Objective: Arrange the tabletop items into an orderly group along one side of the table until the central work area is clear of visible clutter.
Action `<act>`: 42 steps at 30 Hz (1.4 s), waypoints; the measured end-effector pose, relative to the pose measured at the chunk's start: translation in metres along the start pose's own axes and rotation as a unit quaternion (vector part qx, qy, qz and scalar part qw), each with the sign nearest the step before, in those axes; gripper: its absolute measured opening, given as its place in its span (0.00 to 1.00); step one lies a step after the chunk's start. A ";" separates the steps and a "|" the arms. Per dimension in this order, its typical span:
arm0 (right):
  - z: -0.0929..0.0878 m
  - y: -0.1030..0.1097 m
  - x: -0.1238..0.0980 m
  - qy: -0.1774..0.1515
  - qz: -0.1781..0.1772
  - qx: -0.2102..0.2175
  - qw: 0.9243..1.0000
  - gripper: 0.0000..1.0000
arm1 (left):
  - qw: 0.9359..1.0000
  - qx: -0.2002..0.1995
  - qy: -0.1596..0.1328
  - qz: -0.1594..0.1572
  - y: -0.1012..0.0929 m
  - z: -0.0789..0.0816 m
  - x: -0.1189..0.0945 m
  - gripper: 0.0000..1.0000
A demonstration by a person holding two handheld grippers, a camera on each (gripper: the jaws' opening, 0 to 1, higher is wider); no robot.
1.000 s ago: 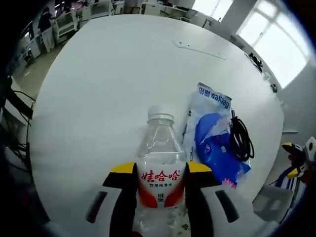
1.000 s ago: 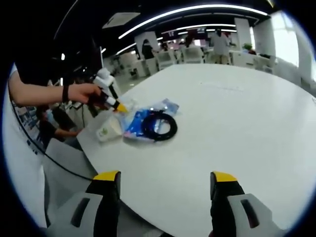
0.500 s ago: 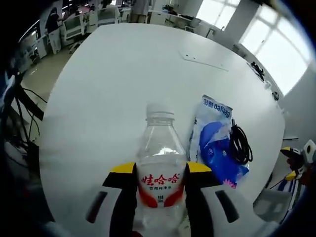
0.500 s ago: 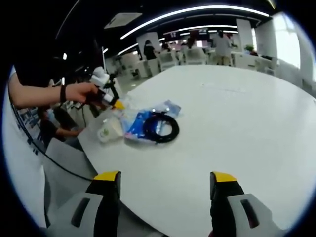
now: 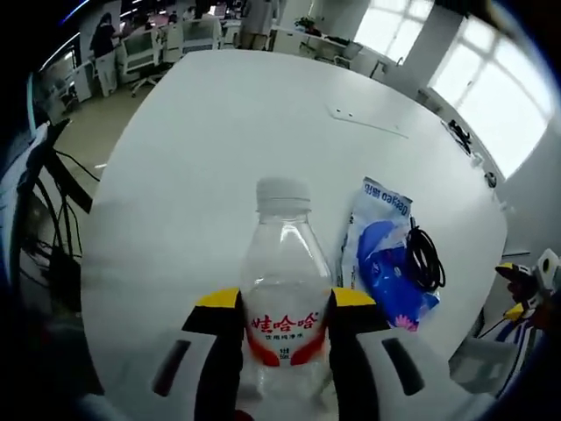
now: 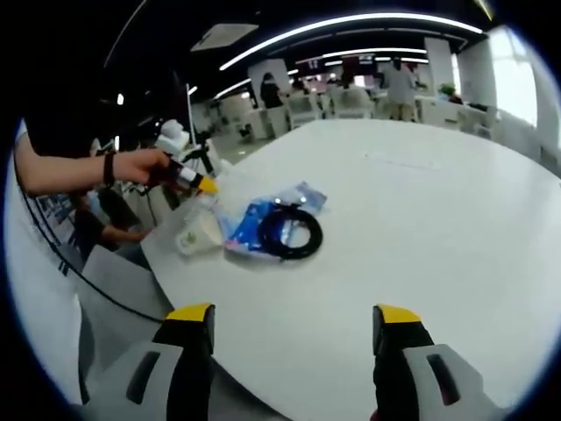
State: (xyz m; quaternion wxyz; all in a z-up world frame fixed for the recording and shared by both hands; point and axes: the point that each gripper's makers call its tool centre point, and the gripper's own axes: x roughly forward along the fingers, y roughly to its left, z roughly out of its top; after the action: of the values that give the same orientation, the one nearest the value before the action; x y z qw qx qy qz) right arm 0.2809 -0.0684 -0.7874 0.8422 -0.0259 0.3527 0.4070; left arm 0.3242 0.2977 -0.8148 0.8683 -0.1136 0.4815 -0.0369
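Your left claw [image 5: 285,307] grips the clear plastic water bottle with red-orange label [image 5: 283,289]; right claw [image 6: 294,320] gapes empty.
Bottle upright, white cap up, at the round white desk [image 5: 219,158] edge.

A: Bottle [image 5: 283,289] base?
B: Cut off by the lower edge, between the left hand-held gripper [image 5: 284,303] jaws; small label print unreadable.
A: Blue packet [image 5: 382,263]?
B: Partly covered by the black cable [image 5: 426,259]. The surface [image 6: 421,228] runs past the frame.

Clear bottle [image 5: 282,289] upright beside blue packet [image 5: 383,254] bearing black cable [image 5: 426,257].
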 end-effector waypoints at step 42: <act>0.006 0.007 0.012 0.000 0.033 -0.017 0.999 0.74 | 0.998 -0.029 -0.051 0.029 0.011 -0.026 -0.046 0.35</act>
State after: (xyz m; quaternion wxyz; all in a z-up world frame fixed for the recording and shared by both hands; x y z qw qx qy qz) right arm 0.2843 -0.0536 -0.7891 0.8274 -0.0289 0.3467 0.4409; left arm 0.2775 0.3118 -0.7922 0.8887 -0.1266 0.4407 0.0080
